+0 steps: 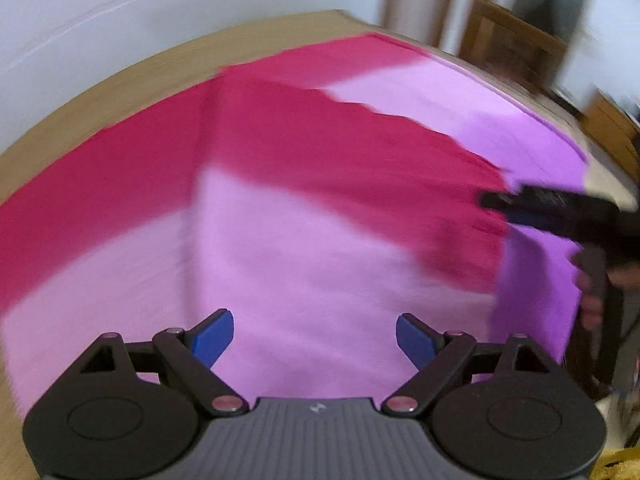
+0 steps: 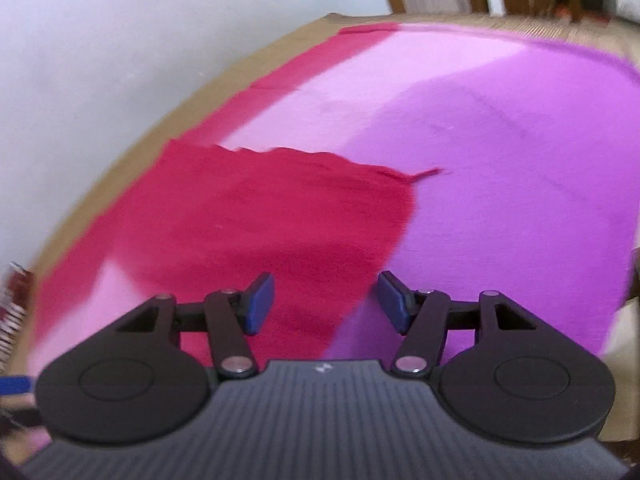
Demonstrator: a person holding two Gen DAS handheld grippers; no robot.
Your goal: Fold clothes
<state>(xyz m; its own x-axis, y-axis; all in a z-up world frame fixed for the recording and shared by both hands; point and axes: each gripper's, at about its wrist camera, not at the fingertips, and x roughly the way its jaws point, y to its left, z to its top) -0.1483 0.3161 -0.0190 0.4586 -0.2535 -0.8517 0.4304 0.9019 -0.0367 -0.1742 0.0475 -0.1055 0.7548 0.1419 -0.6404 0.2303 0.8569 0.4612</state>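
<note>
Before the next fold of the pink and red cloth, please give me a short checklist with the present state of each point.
1. Left gripper open and empty: ok.
2. Right gripper open and empty: ok.
3. Cloth lies on the table: ok.
4. Red flap already folded over the pink part: ok.
5. Flap edge straight: not ok, it looks wavy.
6. Cloth free of wrinkles: cannot tell, pictures are blurred.

1. We see a garment (image 1: 304, 248) spread flat on the desk (image 1: 120, 76), in blocks of crimson, pale pink and purple.
2. We see a crimson flap (image 2: 260, 216) folded over its middle, with a wavy, uneven edge, blurred in both views.
</note>
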